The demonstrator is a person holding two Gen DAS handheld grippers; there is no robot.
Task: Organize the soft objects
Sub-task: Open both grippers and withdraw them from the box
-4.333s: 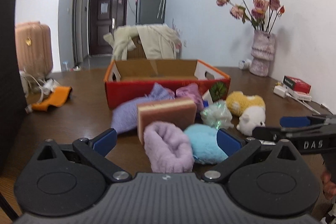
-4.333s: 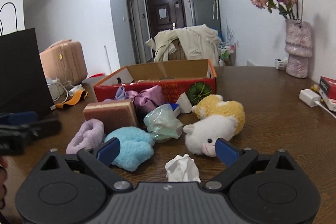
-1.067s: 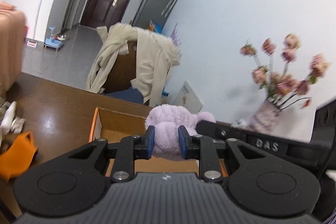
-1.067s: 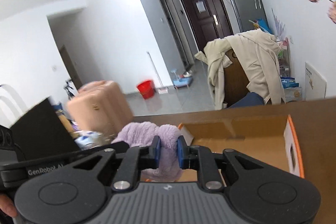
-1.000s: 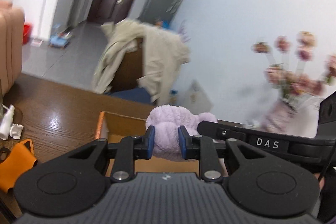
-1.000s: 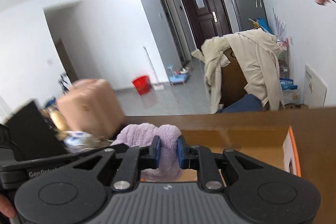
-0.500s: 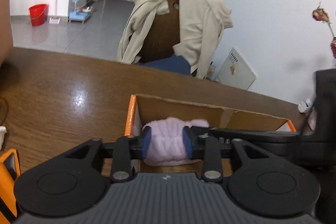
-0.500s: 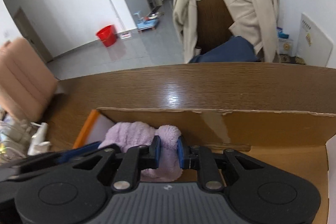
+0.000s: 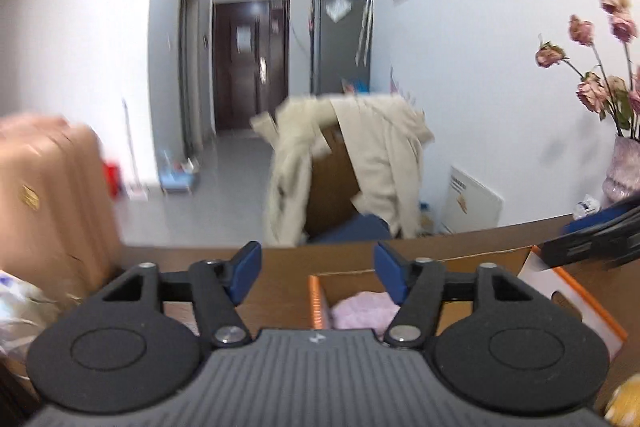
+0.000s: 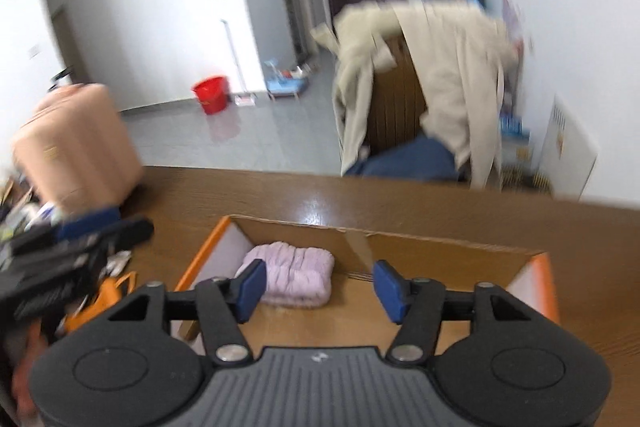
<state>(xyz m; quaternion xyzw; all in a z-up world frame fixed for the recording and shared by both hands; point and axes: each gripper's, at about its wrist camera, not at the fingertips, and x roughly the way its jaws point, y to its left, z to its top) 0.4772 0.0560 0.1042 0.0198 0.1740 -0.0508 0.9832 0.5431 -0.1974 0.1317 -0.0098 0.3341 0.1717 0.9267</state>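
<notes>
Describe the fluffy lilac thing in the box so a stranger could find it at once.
Start at the brown wooden table and find the open cardboard box with orange edges. In its left corner lies a folded lilac fleece bundle. It is the only thing visible in the box, pale purple and ribbed against plain cardboard.

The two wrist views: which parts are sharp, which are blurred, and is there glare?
Left wrist view: the left gripper is sharp, while the suitcase and draped coat are smeared. Right wrist view: the same blur on the room; the purple fluffy item in the cardboard box is clearer; a bright glare spot lies on the wooden table.
</notes>
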